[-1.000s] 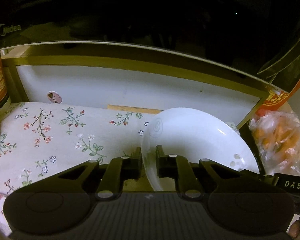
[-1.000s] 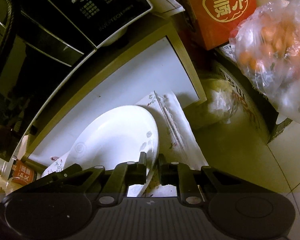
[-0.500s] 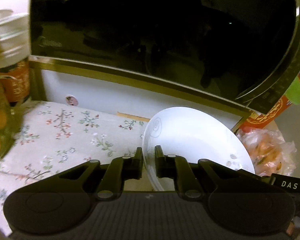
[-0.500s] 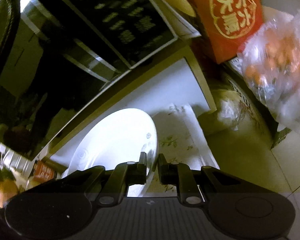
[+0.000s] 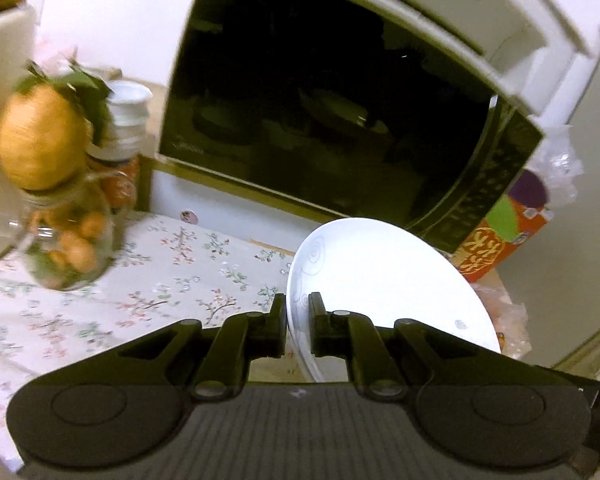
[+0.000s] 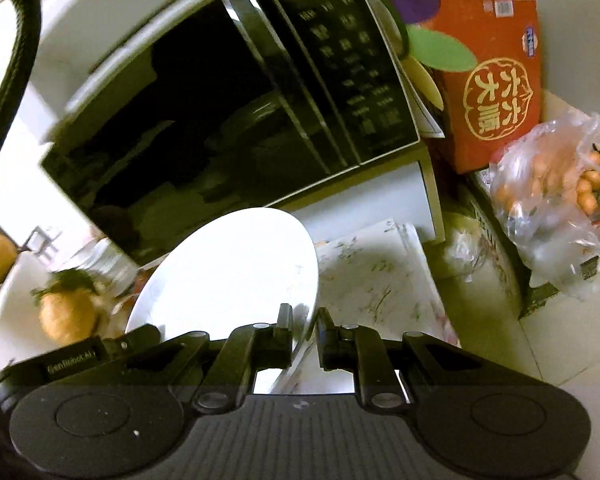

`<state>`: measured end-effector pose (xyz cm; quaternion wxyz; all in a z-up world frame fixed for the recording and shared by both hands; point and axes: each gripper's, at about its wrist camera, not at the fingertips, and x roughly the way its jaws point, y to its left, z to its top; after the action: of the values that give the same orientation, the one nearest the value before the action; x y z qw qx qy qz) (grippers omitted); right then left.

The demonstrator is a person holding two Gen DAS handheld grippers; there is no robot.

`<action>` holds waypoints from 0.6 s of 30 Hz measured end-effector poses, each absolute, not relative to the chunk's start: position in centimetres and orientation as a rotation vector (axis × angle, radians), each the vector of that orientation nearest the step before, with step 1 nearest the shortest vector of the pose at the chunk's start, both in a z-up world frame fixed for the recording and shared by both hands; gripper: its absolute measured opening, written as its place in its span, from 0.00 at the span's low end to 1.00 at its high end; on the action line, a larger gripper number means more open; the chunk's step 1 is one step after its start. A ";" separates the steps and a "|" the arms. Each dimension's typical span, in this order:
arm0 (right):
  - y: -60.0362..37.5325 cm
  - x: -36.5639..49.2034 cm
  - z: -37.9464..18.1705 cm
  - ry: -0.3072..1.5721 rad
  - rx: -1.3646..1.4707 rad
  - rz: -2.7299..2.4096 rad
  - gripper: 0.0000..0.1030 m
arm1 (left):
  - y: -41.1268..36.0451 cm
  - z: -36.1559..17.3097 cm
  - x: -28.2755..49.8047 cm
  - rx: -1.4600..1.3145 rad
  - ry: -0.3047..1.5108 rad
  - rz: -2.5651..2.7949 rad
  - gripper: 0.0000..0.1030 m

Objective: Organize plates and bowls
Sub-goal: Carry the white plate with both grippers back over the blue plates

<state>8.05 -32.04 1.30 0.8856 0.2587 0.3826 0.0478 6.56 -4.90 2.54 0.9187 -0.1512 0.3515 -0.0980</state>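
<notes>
A white plate [image 5: 384, 280] with faint swirl marks hangs in the air above the flowered cloth [image 5: 148, 272], held between both grippers. My left gripper [image 5: 298, 320] is shut on the plate's left rim. In the right wrist view the same plate [image 6: 236, 264] shows to the left, and my right gripper [image 6: 305, 332] is shut on its right rim. The plate sits in front of the black microwave door [image 5: 320, 112]. Part of the plate's near edge is hidden behind the gripper bodies.
A white shelf carries the microwave [image 6: 220, 112]. A glass jar with orange fruit [image 5: 60, 216] stands at the left. At the right are a red box [image 6: 496, 80] and a plastic bag of oranges [image 6: 560, 208]. A pale floor [image 6: 540, 340] lies past the table's right edge.
Both grippers have risen with the plate, lifting it off the cloth from under the shelf. The microwave and jar have come into view, and the scene looks brighter.
</notes>
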 end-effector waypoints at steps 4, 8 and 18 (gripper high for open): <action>-30.3 3.6 3.5 0.767 0.527 0.107 0.12 | -3.1 3.5 3.1 -0.310 0.702 -0.204 0.08; -28.1 -0.6 4.5 0.760 0.519 0.129 0.12 | -0.3 3.4 -1.0 -0.318 0.698 -0.185 0.08; -19.6 -7.6 1.2 0.878 0.485 0.228 0.13 | 8.5 -0.7 -8.8 -0.318 0.808 -0.057 0.09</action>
<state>-7.58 -19.62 1.23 0.8706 0.2319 0.4200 0.1089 -8.82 8.53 -0.65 0.9068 -0.1540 0.3914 -0.0278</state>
